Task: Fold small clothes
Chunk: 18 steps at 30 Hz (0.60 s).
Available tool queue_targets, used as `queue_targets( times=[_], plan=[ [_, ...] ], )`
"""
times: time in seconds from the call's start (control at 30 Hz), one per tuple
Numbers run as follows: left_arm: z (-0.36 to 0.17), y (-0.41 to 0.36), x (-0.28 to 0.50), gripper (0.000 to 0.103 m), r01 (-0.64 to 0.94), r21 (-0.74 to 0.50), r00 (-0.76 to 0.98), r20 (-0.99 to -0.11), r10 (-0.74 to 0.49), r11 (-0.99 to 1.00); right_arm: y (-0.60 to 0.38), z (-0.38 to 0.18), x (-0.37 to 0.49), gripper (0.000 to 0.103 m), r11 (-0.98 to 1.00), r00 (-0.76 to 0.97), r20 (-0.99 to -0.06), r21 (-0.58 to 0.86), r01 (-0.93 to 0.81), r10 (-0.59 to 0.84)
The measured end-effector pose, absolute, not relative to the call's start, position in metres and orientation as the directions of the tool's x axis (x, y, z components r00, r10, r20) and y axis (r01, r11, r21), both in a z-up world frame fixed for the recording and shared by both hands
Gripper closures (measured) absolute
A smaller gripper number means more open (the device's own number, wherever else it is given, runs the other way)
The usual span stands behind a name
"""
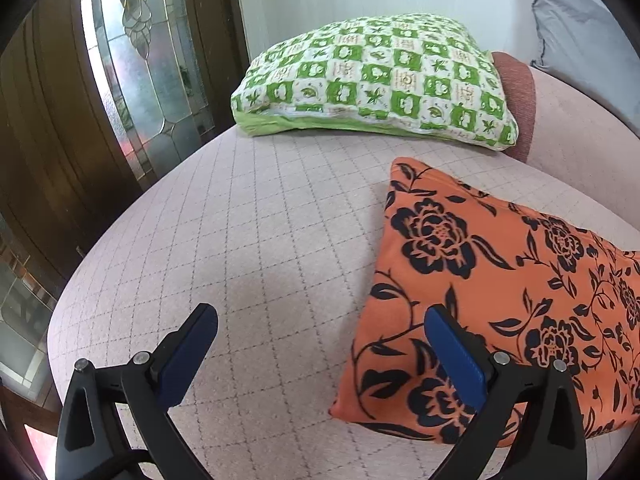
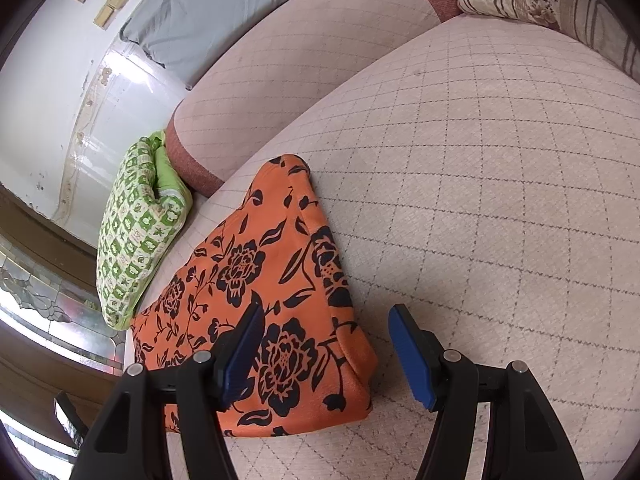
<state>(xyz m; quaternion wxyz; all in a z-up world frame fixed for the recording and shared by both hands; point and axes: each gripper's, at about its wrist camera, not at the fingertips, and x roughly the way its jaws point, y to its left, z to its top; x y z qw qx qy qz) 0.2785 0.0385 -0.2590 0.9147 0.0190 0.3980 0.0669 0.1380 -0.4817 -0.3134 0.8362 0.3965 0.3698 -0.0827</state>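
An orange cloth with a black flower print point(image 1: 500, 292) lies folded flat on the pale quilted sofa seat point(image 1: 260, 240). In the left wrist view it fills the lower right, and my left gripper point(image 1: 320, 320) hangs open above its left edge, one blue pad over the cloth, the other over bare seat. The right wrist view shows the same orange cloth point(image 2: 272, 280) at centre left. My right gripper point(image 2: 326, 320) stands open over the cloth's near right corner, with nothing pinched between its pads.
A green and white checked folded cloth point(image 1: 372, 76) rests at the far end of the seat, also visible as a green checked bundle point(image 2: 136, 224). A grey cushion point(image 2: 208, 8) and a striped pillow point(image 2: 560, 4) lie on the sofa back. A wooden door with glass panes point(image 1: 132, 60) stands left.
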Motion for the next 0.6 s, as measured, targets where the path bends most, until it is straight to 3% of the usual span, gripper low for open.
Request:
queue_targets(
  times=[0.6],
  plan=[
    [-0.251, 0.014, 0.273, 0.000, -0.101, 0.084, 0.708, -0.694, 0.131, 0.991, -0.489, -0.313, 0.134, 0.035, 0.677, 0.714, -0.683, 0.600, 0.427, 0.155]
  ],
)
